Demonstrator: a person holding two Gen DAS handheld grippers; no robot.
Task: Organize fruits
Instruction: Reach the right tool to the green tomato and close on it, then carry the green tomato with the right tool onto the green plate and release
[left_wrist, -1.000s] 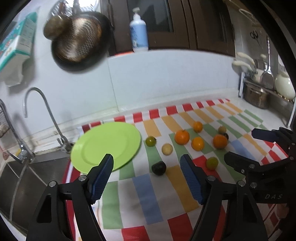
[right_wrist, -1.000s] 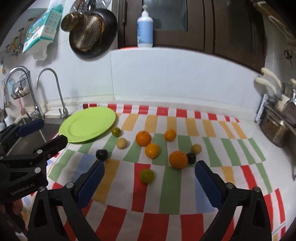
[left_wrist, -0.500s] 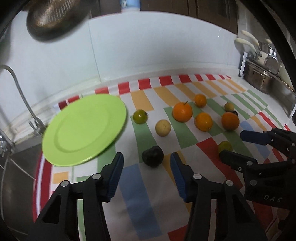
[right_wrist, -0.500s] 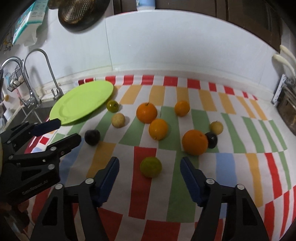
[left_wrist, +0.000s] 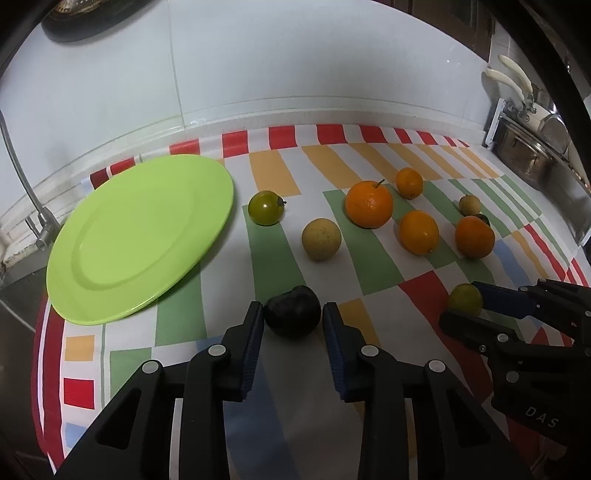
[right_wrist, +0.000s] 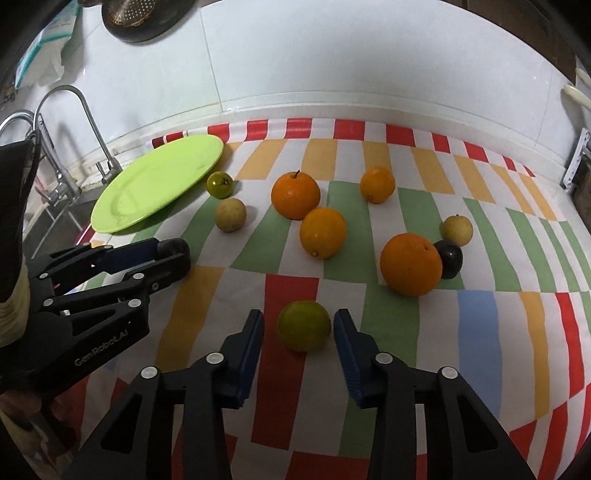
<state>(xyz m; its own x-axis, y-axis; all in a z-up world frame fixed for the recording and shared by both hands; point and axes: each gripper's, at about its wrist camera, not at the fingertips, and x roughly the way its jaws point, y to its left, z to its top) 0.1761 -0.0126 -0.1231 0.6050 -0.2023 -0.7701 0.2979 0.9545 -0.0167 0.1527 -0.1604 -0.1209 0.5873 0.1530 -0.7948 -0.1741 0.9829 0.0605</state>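
1. Left wrist view: left gripper clamps the dark plum; green plate lies at ten o'clock.
2. Right gripper is closing around the green citrus, pads not yet touching; oranges crowd one o'clock on the surface.

Both views are sharp but rather dim, with soft light from above, small shadows under the fruits, a weak glare on the green plate, and strong fisheye bending with dark corners.
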